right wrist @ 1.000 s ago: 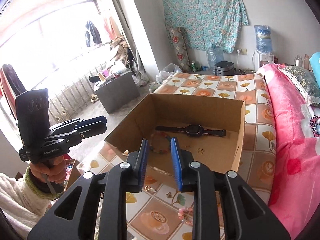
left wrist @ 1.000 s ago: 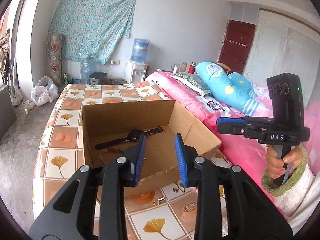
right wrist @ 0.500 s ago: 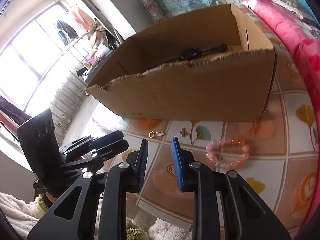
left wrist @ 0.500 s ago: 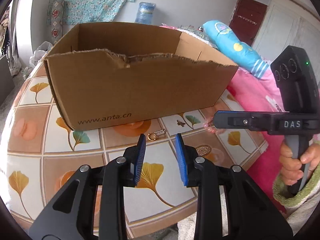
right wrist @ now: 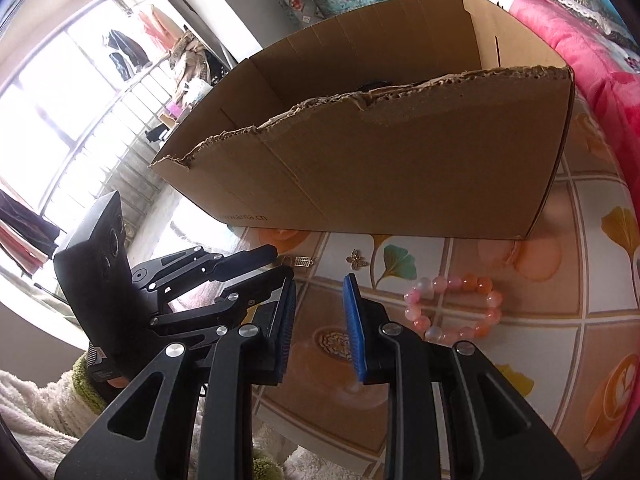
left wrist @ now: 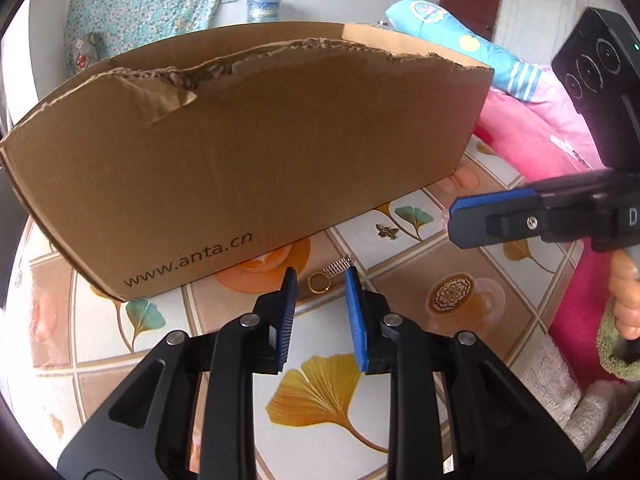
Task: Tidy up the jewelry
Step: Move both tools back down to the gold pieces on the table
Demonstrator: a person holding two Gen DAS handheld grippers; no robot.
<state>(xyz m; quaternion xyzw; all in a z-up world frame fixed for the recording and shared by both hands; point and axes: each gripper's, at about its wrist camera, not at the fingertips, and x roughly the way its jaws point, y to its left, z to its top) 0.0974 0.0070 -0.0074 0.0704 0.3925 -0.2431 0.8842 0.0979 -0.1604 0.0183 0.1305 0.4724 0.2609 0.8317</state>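
A brown cardboard box (left wrist: 248,160) stands on the tiled tabletop; it also shows in the right wrist view (right wrist: 400,168). A small gold ring with a spring charm (left wrist: 326,276) lies in front of the box, just ahead of my open left gripper (left wrist: 320,276). A small butterfly charm (left wrist: 386,232) lies to its right, also in the right wrist view (right wrist: 357,259). A pink bead bracelet (right wrist: 456,306) lies on the table right of my open, empty right gripper (right wrist: 320,280). A dark watch barely shows inside the box (right wrist: 384,84).
A pink bedspread (right wrist: 592,64) borders the table on the right. The right gripper (left wrist: 520,222) hovers at the right of the left wrist view. The left gripper (right wrist: 224,272) sits left of the right one. The table's front edge is close below both grippers.
Both grippers have come down from above the box to low over the table in front of it. The left gripper has closed in on the gold ring.
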